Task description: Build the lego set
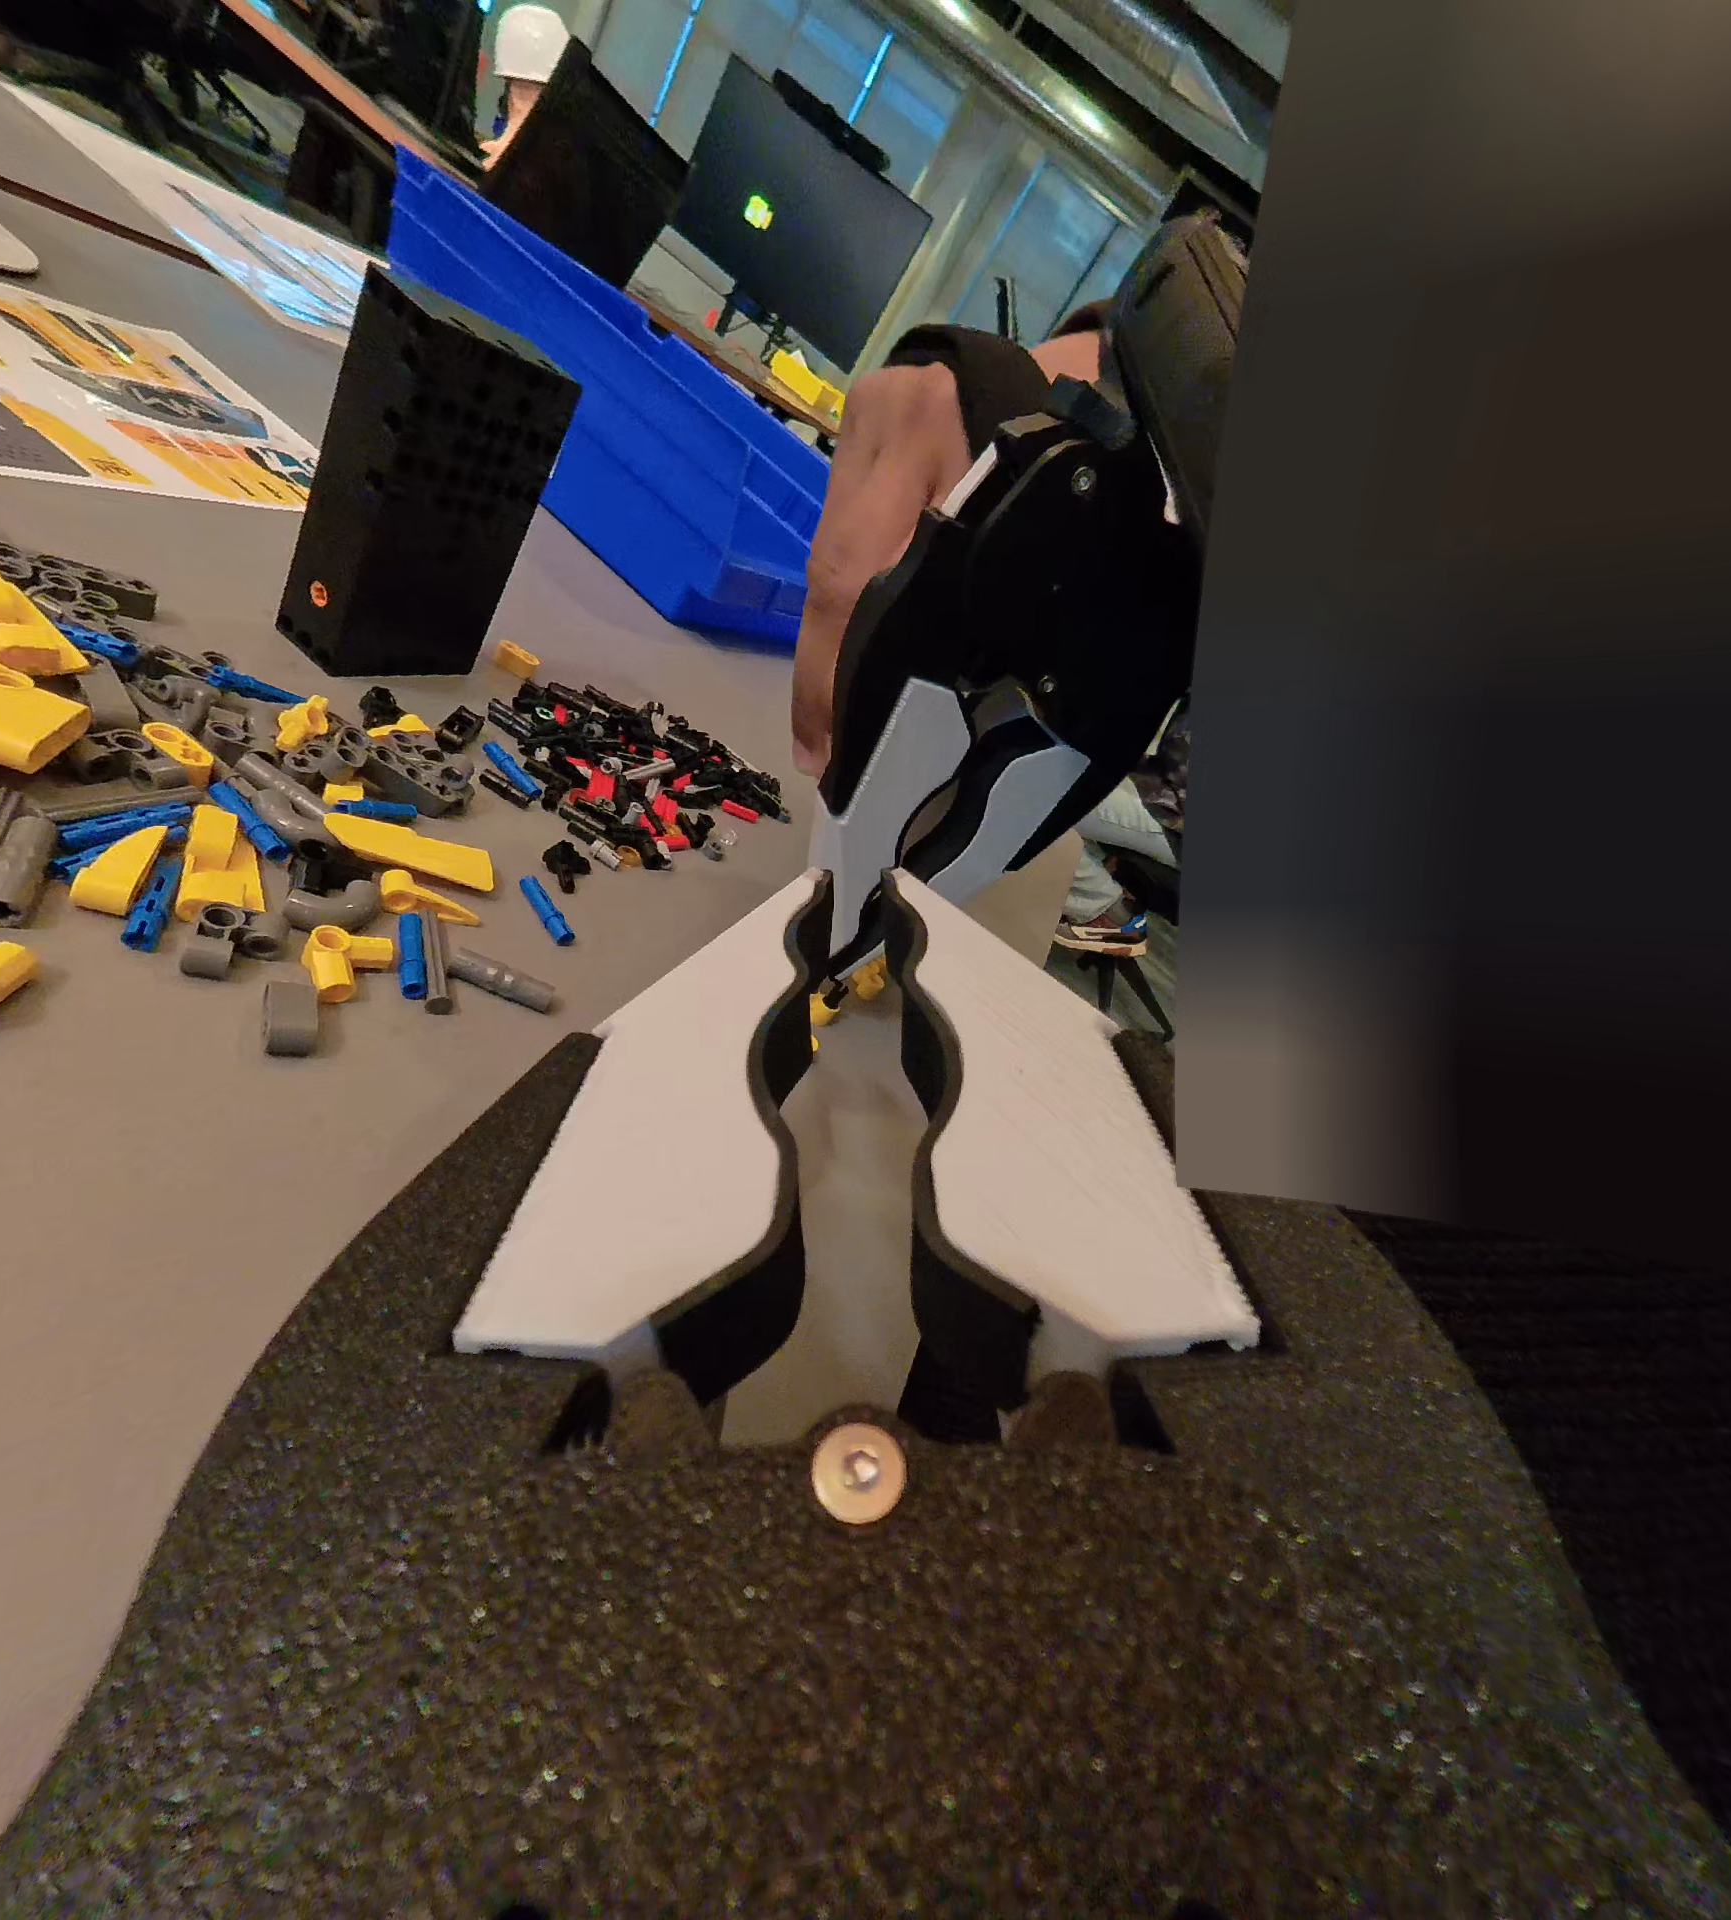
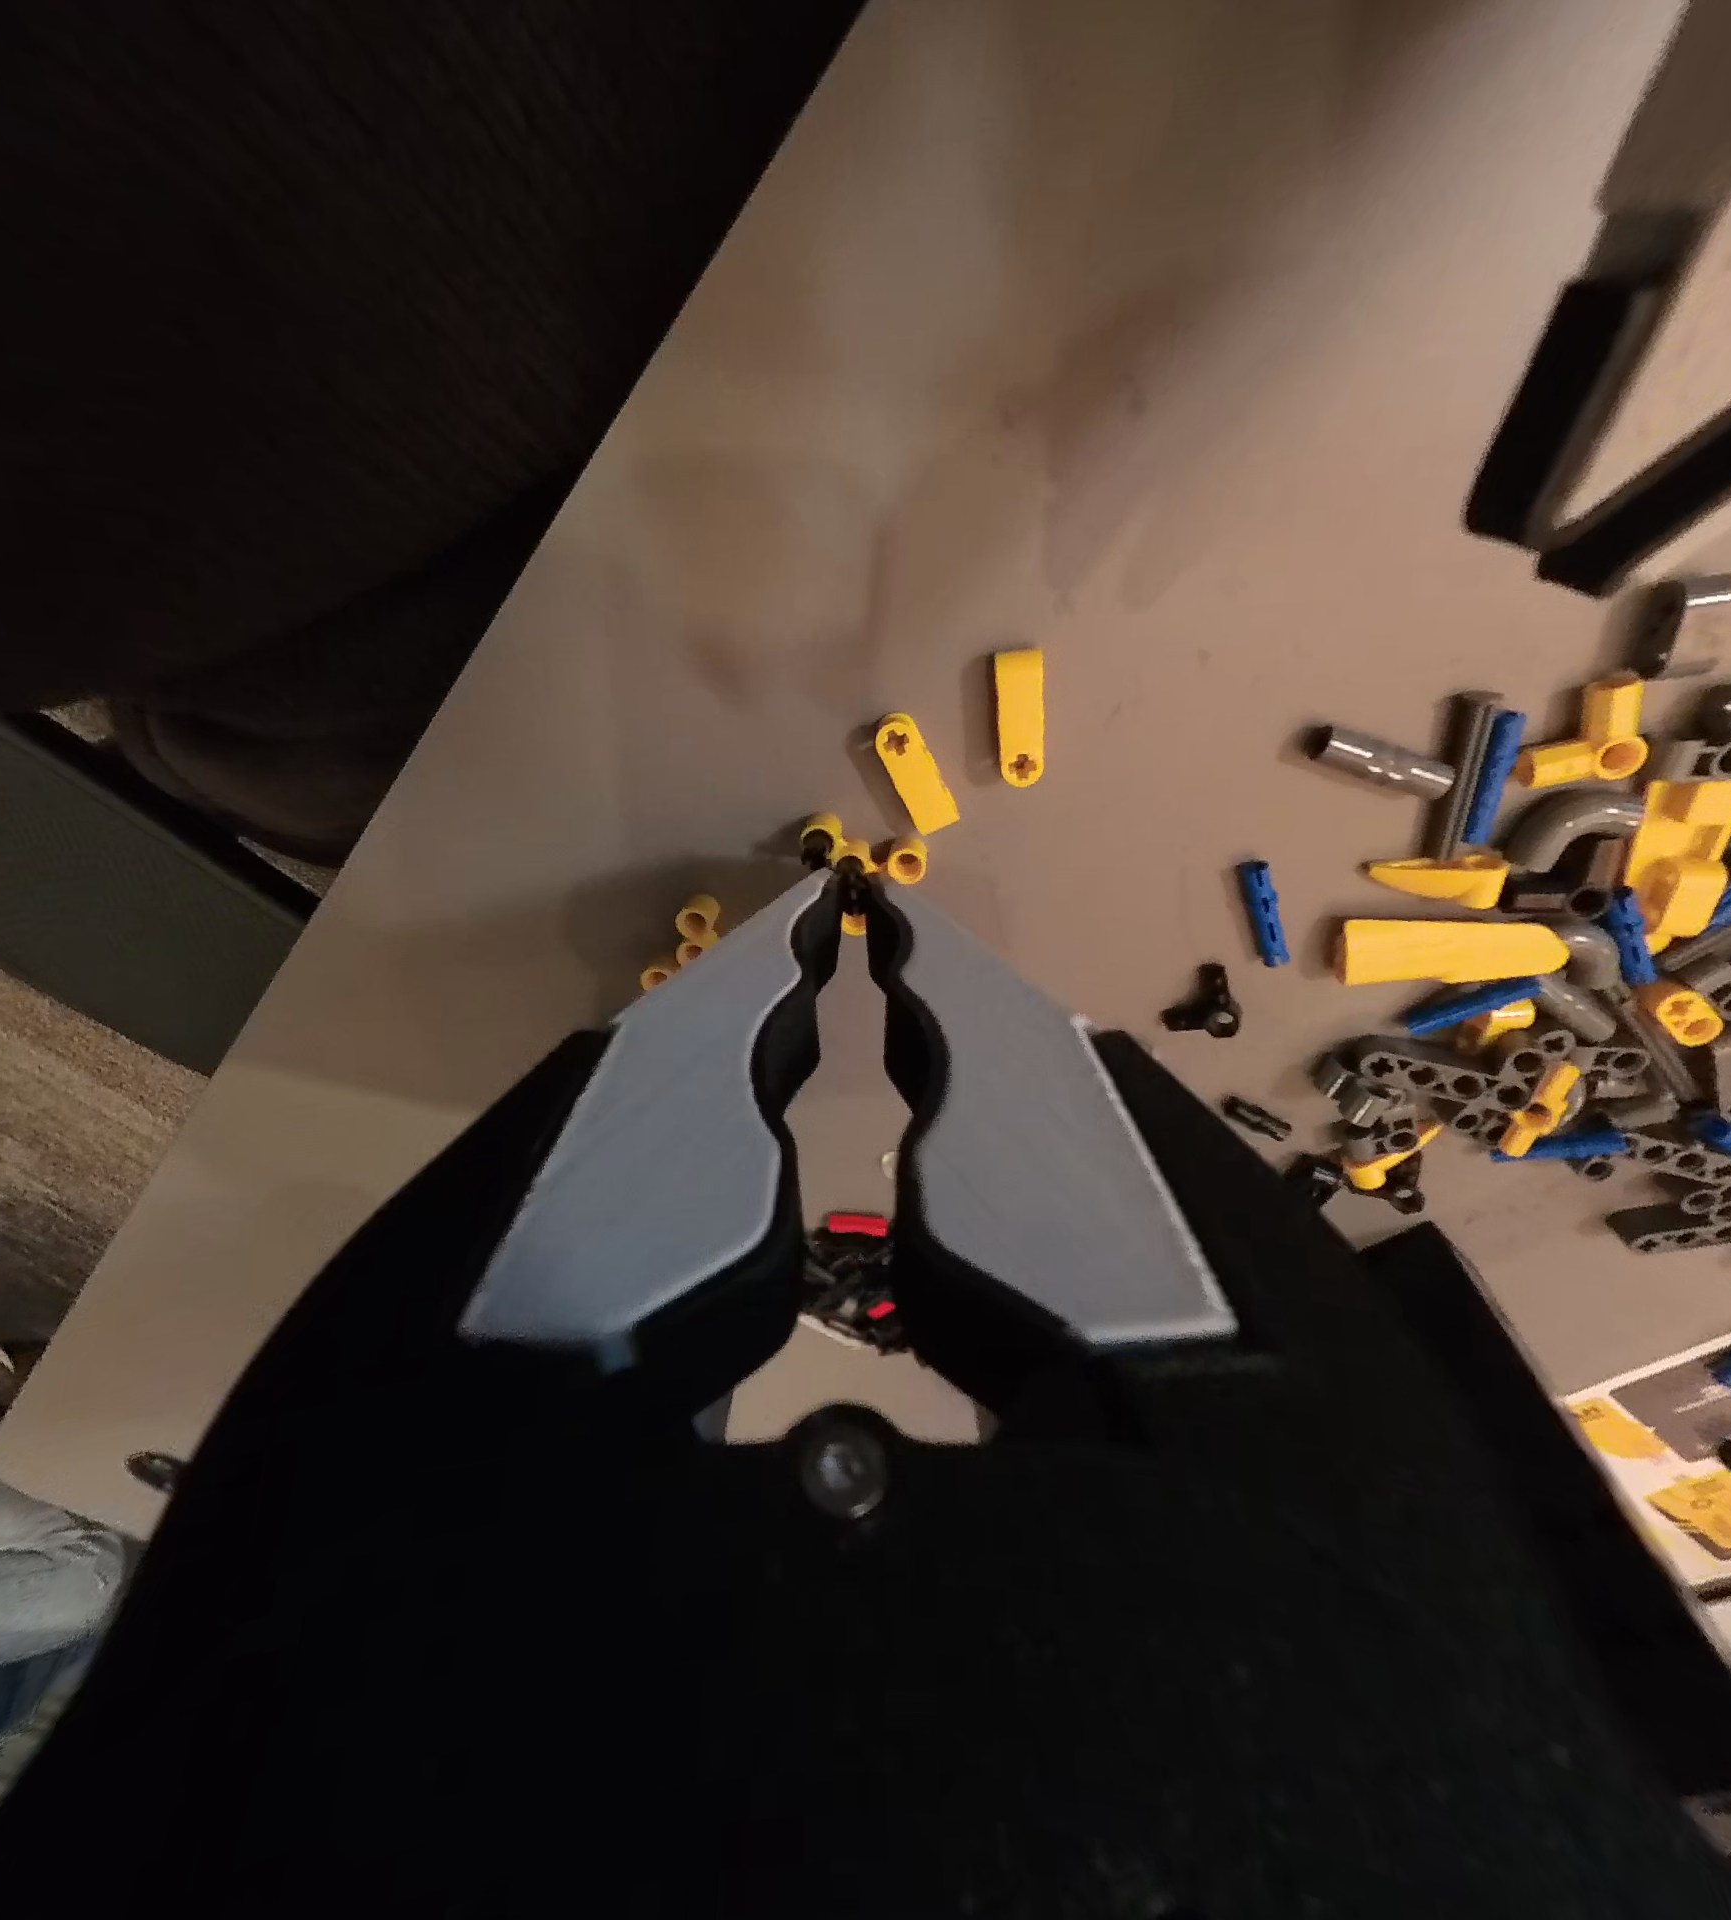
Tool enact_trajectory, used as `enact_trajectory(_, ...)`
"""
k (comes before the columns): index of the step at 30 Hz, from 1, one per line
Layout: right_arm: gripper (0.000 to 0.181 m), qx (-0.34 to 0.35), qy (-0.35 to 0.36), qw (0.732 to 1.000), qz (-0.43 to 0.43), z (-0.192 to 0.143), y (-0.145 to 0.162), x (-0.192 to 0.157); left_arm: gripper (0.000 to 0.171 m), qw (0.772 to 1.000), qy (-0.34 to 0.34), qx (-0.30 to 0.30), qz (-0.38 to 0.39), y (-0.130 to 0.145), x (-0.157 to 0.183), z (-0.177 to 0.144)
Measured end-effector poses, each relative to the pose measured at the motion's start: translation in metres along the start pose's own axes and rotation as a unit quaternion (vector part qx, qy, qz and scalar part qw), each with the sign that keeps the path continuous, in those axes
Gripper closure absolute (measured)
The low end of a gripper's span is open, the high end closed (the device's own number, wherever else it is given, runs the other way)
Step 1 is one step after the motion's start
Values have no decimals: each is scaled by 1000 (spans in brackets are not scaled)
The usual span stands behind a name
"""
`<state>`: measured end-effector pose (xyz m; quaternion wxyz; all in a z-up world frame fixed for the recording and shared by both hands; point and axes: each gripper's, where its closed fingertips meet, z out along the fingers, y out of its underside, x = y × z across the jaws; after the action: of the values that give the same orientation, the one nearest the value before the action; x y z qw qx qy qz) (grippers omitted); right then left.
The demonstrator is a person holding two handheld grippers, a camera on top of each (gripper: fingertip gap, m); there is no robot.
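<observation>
My right gripper (image 2: 846,883) points down at the grey table (image 2: 944,416), tips shut on a small black pin joined to yellow connectors (image 2: 845,854). In the left wrist view the right gripper (image 1: 845,961) stands just beyond my own tips, held by a hand (image 1: 871,499), with the yellow connectors (image 1: 828,1003) under it. My left gripper (image 1: 856,883) hovers low over the table, slightly open and empty, aimed at the right gripper. Two loose yellow connectors (image 2: 913,774) lie just past the right tips.
A heap of yellow, blue and grey building parts (image 1: 165,810) and a pile of small black and red pins (image 1: 632,769) lie to the left. A black perforated block (image 1: 425,488), a blue bin (image 1: 653,416) and printed sheets (image 1: 113,395) stand behind. The table edge (image 2: 528,582) runs on the left. The tips of one gripper are about 11 centimeters away from the tips of the other. The right tips stand about 15 centimeters off the black perforated block (image 1: 425,488).
</observation>
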<state>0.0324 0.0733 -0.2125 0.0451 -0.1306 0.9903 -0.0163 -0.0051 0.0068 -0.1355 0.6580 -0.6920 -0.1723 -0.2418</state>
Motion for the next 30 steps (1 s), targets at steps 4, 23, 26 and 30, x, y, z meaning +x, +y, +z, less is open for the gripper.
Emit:
enact_trajectory(4, 178, -8, -7, 1000, -23, 2, 0, -1, 163, 1000, 2, 1, -4, 0, 0, 0)
enact_trajectory(23, 160, 117, 51, 976, 178, -14, -10, -1, 163, 1000, -2, -6, -8, 1, -2, 1)
enact_trajectory(26, 158, 115, 74, 969, 204, -12, 2, 2, 163, 1000, -6, -8, -7, 2, -2, 2)
enact_trajectory(30, 157, 109, 69, 965, 229, 4, 11, -3, 163, 1000, -9, -13, -6, 3, -3, 3)
